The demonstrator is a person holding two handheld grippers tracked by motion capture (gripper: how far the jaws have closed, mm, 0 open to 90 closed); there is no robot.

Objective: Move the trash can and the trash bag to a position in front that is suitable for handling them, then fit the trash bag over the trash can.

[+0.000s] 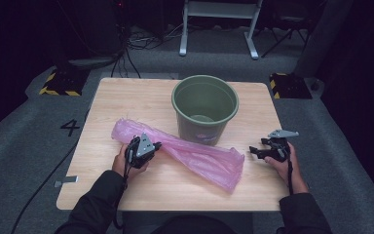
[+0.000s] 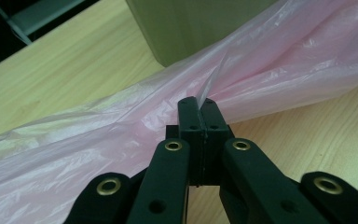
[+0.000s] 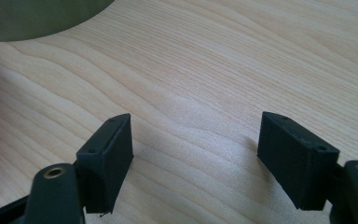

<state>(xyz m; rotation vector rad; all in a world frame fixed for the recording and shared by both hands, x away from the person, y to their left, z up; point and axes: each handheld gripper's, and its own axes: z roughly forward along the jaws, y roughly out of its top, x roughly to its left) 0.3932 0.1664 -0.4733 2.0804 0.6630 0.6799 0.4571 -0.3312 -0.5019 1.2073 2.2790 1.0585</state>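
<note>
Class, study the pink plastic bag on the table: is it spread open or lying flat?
Lying flat. The pink plastic bag stretches collapsed across the table beside the green bucket, pinched by the left gripper.

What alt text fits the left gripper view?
The left tool, its black jaws shut, pinches a thin fold of a pink plastic bag lying across a wooden table. A green bucket stands just behind the bag.

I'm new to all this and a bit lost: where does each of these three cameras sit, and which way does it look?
High view: above the table, looking forward and down; forearms, both hands.
Left gripper view: on the left gripper, along shut jaws pinching the pink bag.
Right gripper view: on the right gripper, along open jaws at bare wood.
Shared: the green bucket appears in all three.
</note>
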